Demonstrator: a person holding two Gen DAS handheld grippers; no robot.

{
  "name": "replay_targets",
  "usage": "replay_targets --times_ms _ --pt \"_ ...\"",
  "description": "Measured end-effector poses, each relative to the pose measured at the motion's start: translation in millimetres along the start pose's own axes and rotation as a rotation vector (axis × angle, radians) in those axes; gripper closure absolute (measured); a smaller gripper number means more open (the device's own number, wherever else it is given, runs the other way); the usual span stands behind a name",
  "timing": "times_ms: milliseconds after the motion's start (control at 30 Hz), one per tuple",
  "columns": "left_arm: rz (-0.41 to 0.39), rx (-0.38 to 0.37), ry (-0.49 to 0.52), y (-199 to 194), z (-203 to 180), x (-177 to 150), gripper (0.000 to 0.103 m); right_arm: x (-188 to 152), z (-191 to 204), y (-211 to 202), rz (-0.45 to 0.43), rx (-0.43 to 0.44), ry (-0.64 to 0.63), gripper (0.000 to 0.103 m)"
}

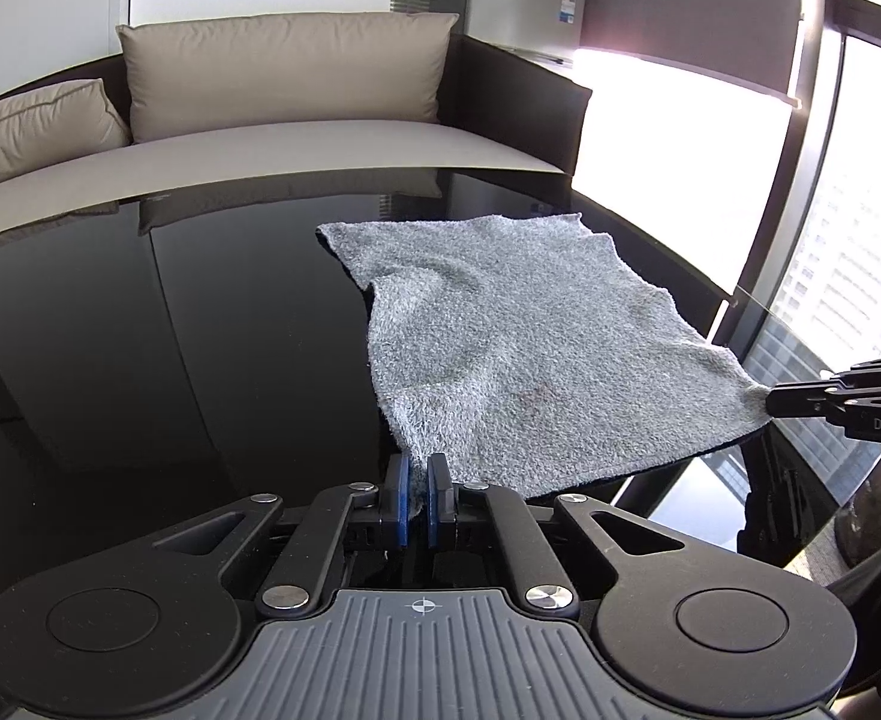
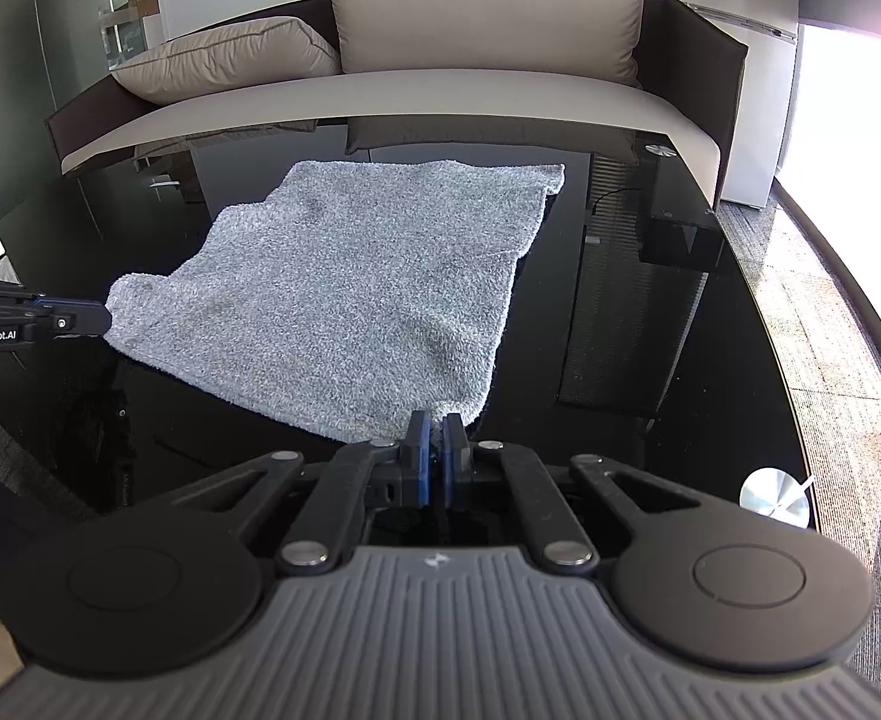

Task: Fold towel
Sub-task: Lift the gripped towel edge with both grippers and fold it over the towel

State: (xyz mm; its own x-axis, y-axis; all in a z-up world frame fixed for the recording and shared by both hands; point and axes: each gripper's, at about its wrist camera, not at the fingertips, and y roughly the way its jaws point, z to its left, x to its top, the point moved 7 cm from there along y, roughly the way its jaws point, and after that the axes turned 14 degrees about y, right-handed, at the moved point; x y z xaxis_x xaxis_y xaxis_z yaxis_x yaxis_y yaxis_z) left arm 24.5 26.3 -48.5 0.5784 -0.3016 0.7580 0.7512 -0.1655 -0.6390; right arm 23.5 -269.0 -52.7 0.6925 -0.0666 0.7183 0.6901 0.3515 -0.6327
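A grey fluffy towel [image 1: 500, 336] lies spread on a glossy black table [image 1: 170, 330], its near edge lifted off the surface. My left gripper [image 1: 419, 471] is shut on the towel's near left corner. My right gripper [image 2: 435, 429] is shut on the near right corner. The towel also shows in the right wrist view [image 2: 350, 288]. Each gripper shows in the other's view: the right one at the right edge [image 1: 770, 399], the left one at the left edge [image 2: 107, 318]. The far edge of the towel rests flat on the table.
A sofa with beige cushions [image 1: 284, 72] stands behind the table. A small fridge [image 1: 524, 6] is at the back right. Bright windows [image 1: 860, 180] run along the right. A round metal fitting [image 2: 773, 495] sits near the table's right edge.
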Motion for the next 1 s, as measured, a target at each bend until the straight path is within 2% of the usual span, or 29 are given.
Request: replay_targets --times_ms 367,1000 --pt "-0.028 0.008 -0.018 -3.3 6.8 6.6 0.098 15.7 -1.9 -4.3 -0.069 0.023 0.027 0.099" --pt "-0.098 0.049 -0.041 0.9 22.6 44.6 0.098 60.8 -3.2 -6.8 -0.195 0.057 0.065 0.1"
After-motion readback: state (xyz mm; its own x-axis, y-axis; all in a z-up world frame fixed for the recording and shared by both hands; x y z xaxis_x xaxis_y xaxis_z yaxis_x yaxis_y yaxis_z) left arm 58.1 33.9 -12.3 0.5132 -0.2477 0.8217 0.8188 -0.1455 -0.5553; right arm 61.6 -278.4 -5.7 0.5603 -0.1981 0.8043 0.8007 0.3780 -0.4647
